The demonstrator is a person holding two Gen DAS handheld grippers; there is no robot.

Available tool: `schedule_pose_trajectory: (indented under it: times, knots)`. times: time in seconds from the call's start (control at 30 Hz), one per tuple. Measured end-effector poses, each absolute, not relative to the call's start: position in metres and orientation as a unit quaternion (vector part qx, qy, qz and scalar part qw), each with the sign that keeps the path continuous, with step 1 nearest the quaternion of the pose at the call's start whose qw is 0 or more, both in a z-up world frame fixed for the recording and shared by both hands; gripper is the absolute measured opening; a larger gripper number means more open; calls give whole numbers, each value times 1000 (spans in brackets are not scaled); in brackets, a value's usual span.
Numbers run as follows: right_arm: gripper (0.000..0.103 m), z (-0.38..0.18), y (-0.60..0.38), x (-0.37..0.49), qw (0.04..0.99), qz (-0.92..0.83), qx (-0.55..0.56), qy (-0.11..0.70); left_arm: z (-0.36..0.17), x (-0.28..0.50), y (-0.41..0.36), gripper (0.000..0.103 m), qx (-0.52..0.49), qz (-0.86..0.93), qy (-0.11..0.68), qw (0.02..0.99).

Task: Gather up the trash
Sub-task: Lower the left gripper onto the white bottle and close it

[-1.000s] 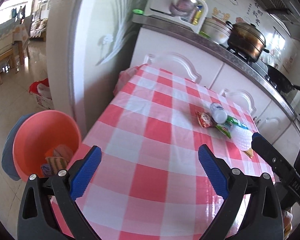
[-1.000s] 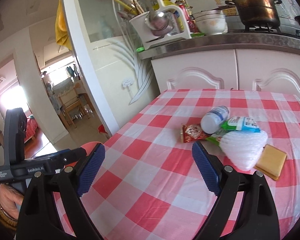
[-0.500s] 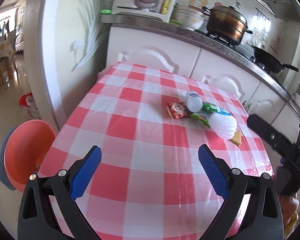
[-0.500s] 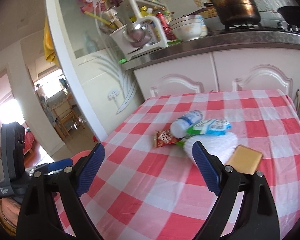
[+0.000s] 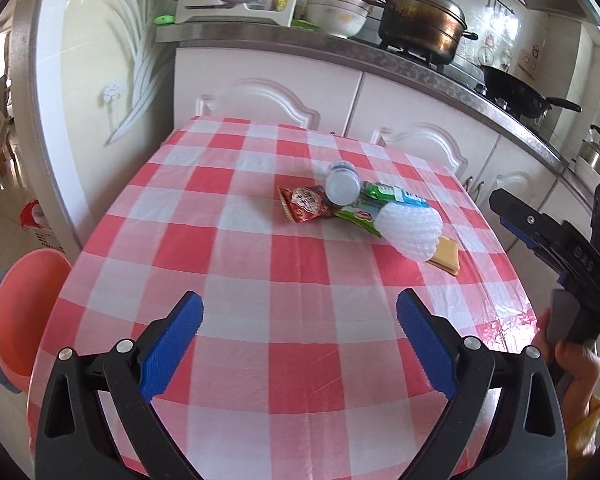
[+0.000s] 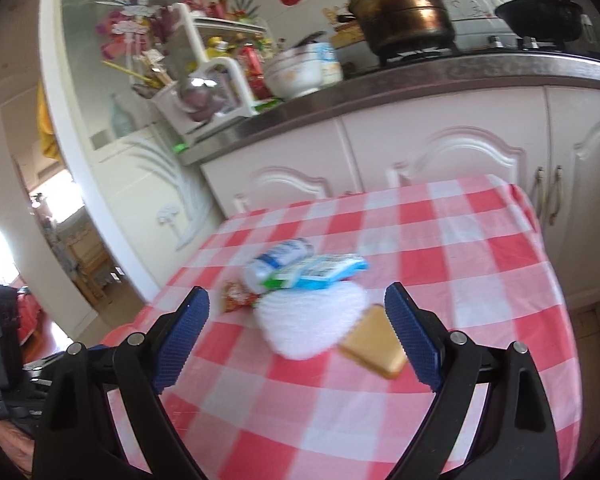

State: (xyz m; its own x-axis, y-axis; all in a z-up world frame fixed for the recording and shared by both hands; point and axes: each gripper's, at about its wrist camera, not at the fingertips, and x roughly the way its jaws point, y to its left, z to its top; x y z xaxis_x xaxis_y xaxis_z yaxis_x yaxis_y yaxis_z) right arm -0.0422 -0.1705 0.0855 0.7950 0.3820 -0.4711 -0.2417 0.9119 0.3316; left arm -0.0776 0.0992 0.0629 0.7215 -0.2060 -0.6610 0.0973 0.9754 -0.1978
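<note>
A small heap of trash lies on the red-and-white checked table (image 5: 228, 264): a red snack wrapper (image 5: 305, 202), a small white bottle (image 5: 342, 184) on its side, a green and blue packet (image 5: 384, 198), a white foam fruit net (image 5: 410, 232) and a flat yellow piece (image 5: 446, 256). My left gripper (image 5: 298, 344) hangs open over the near part of the table, well short of the heap, with nothing between its fingers. My right gripper (image 6: 296, 334) is open too, with the foam net (image 6: 312, 324) and the yellow piece (image 6: 374, 342) seen just beyond its jaws, untouched.
A pink basin (image 5: 18, 300) stands on the floor left of the table. Behind the table runs a white cabinet with a counter (image 5: 380, 56) holding a brass pot (image 5: 420, 20), bowls, a dish rack and a black wok (image 5: 516, 92). A hand grips the right tool (image 5: 572, 364).
Both grippers swung right over the table; the heap now sits nearer the middle of each view. The basin slid to the left edge. The right gripper came closer to the foam net.
</note>
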Motion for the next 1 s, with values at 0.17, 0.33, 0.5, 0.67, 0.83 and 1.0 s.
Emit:
schedule_pose_trajectory:
  times: [0.17, 0.33, 0.5, 0.67, 0.83, 1.0]
  knots:
    - [90, 74, -206, -28, 939, 125, 124, 297, 56, -75, 93, 96, -71, -92, 373, 920]
    - [89, 54, -228, -10, 923, 118, 106, 350, 47, -71, 90, 96, -76, -95, 384, 915]
    - [78, 36, -211, 0, 905, 145, 56, 395, 39, -66, 90, 96, -79, -99, 393, 911]
    - [78, 24, -178, 5, 894, 157, -24, 419, 33, -61, 92, 96, -85, -103, 398, 908]
    - [80, 18, -171, 17, 890, 141, -49, 431, 27, -56, 98, 96, -94, -104, 404, 904]
    - [84, 13, -162, 25, 881, 137, -73, 446, 27, -47, 101, 96, -106, -108, 403, 903]
